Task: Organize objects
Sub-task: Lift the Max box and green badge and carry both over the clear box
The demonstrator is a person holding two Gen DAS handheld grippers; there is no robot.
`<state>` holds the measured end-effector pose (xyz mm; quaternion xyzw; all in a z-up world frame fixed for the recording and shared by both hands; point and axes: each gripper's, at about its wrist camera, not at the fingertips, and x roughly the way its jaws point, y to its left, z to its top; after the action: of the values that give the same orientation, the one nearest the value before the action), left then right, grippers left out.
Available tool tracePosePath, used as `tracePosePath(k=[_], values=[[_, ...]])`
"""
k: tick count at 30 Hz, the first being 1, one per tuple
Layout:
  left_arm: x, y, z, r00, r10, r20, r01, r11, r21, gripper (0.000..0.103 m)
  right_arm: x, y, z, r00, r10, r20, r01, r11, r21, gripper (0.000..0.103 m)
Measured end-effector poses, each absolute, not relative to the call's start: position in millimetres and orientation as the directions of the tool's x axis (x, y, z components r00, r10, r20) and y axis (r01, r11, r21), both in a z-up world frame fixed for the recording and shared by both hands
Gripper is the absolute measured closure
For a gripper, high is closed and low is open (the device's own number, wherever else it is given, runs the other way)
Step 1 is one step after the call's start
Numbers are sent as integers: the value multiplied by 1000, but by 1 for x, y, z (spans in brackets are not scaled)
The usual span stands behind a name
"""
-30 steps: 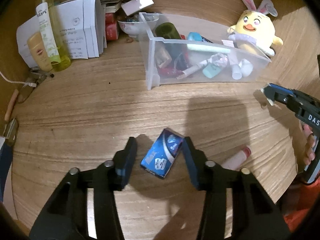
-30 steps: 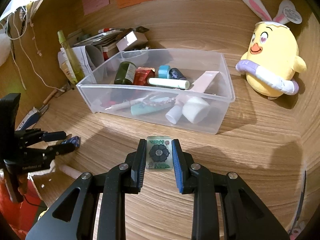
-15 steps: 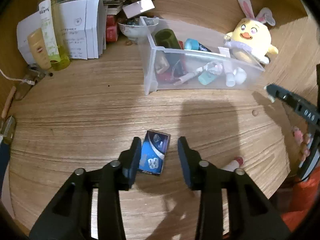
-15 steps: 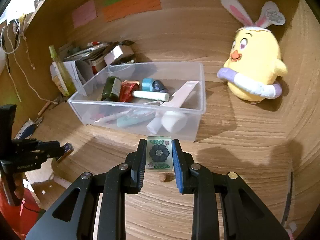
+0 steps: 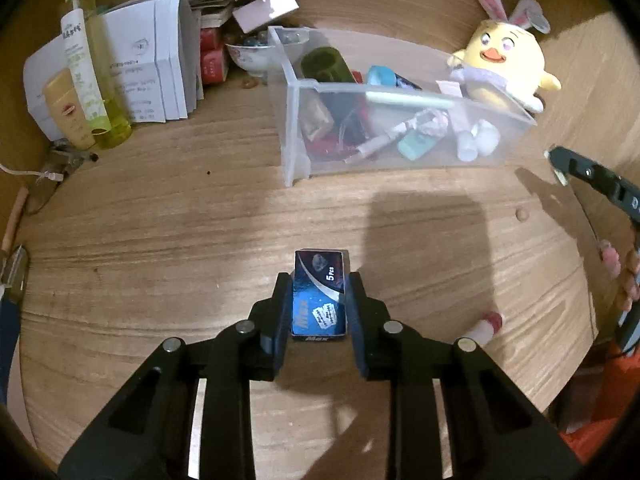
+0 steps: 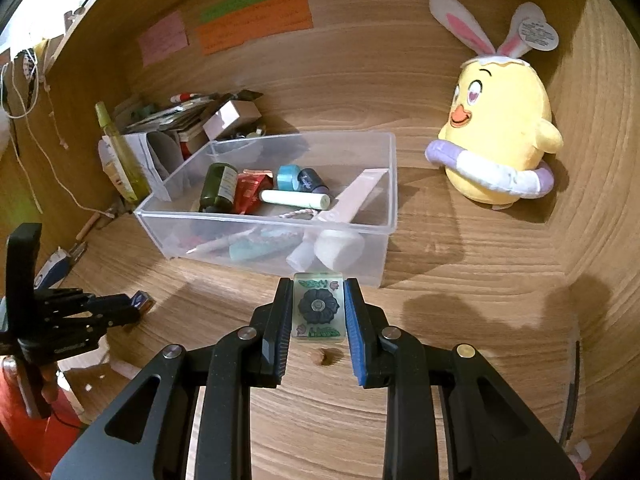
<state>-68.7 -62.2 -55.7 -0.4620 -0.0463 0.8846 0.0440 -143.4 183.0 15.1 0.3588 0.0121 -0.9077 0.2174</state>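
With jaws having just been closing, clamped by the left tool (image 5: 319, 296) on both long sides: a blue box (image 5: 319, 294), lying flat on the wooden worktop (image 5: 160, 232), one end sticking out past the fingertips. Just right of it, on the worktop, a small white tube (image 5: 483, 327) with a red cap. Gripped between the right tool (image 6: 319, 306) pads: a clear tile (image 6: 319, 306) with a dark flower print, held above the worktop just in front of the bin (image 6: 384, 184). Seen inside that clear plastic bin: a dark green jar (image 6: 218, 187), a red packet (image 6: 252, 192), a pale green stick (image 6: 295, 199), a teal roll (image 6: 289, 176), white bottles against the near wall. Right of the bin and apart from it, propped by the back wall, a yellow chick plush (image 6: 500, 136) with rabbit ears. Left of the bin, crowded in the corner: folded papers (image 5: 156, 72), a tall yellow-green bottle (image 5: 90, 76), a small bowl (image 5: 252, 54). Stuck to the back wall, pink, green and orange notes (image 6: 256, 24).
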Motion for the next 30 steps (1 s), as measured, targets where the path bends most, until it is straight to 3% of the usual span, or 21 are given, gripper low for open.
tracePosePath(k=[14,30], values=[[-91,-34,7,-695,210,-687,-122,-977,-176,77,-151,161,36,-661,-440,-607,457,-878,139,80],[-127,-16,31,-733,231,-640,-158,-973,-170,77,-184,146,53,-688,-438,-579,464,-878,113,80]])
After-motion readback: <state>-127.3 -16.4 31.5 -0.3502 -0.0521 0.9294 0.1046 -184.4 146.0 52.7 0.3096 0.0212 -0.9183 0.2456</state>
